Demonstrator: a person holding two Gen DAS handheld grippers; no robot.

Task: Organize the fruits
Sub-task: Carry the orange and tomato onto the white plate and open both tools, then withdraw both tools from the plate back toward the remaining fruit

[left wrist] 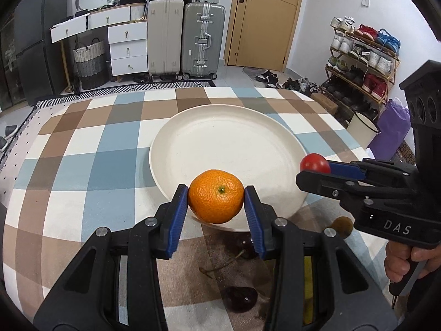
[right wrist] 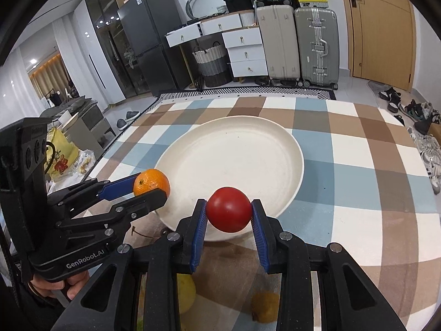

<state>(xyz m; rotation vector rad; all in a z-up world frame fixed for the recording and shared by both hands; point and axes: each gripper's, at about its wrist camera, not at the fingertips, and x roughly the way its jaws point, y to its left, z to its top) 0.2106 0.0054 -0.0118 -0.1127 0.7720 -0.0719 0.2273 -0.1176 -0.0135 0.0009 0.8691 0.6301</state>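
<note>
Two round fruits hang over the near rim of a wide, matte cream plate (left wrist: 228, 143): a dimpled mandarin (left wrist: 216, 196) pinched in the left gripper's (left wrist: 216, 201) jaws, a glossy tomato (right wrist: 229, 209) clamped in the right gripper's (right wrist: 229, 215) jaws, above the checked-cloth worktop (left wrist: 91, 165).

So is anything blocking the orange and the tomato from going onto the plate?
Nothing visible. The orange and tomato are held at the near rim of the white plate, whose surface is bare.
</note>
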